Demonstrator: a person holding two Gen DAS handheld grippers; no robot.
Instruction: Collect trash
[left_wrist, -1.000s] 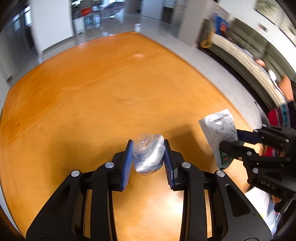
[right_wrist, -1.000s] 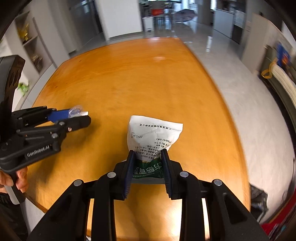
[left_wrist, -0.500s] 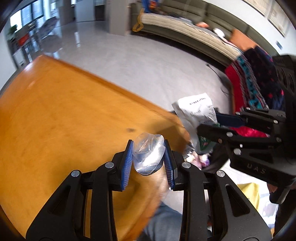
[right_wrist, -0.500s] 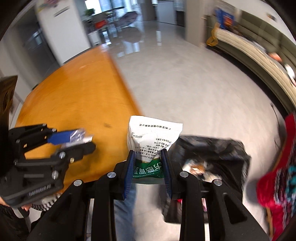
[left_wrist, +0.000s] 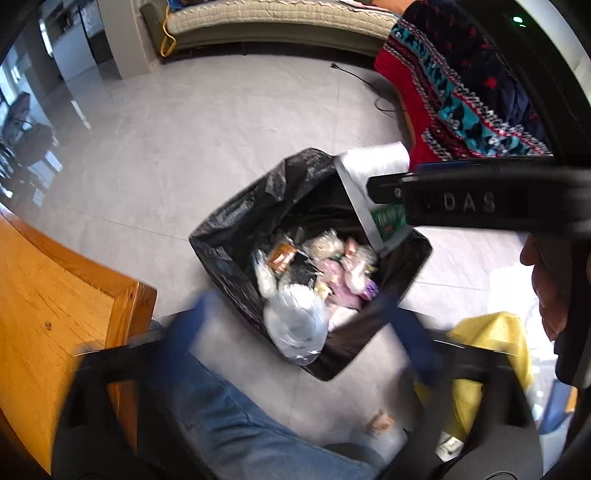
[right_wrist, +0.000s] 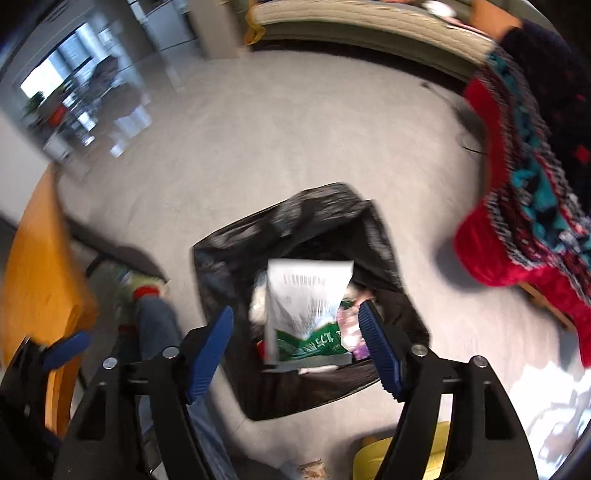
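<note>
A black-lined trash bin stands on the grey floor, holding several pieces of trash; it also shows in the right wrist view. My left gripper is open above the bin, its fingers blurred; the clear plastic wrapper hangs free between them over the bin's near rim. My right gripper is open above the bin. The white and green packet is loose between its fingers, dropping into the bin. The packet also shows in the left wrist view, beside the right gripper's body.
The orange wooden table's corner is at the left. My jeans-clad leg is below the bin. A red and teal patterned blanket hangs at the right, a sofa along the back. A yellow object lies right of the bin.
Both grippers swung from the table to above the bin. Both opened: the plastic wrapper and the white and green packet are released and falling.
</note>
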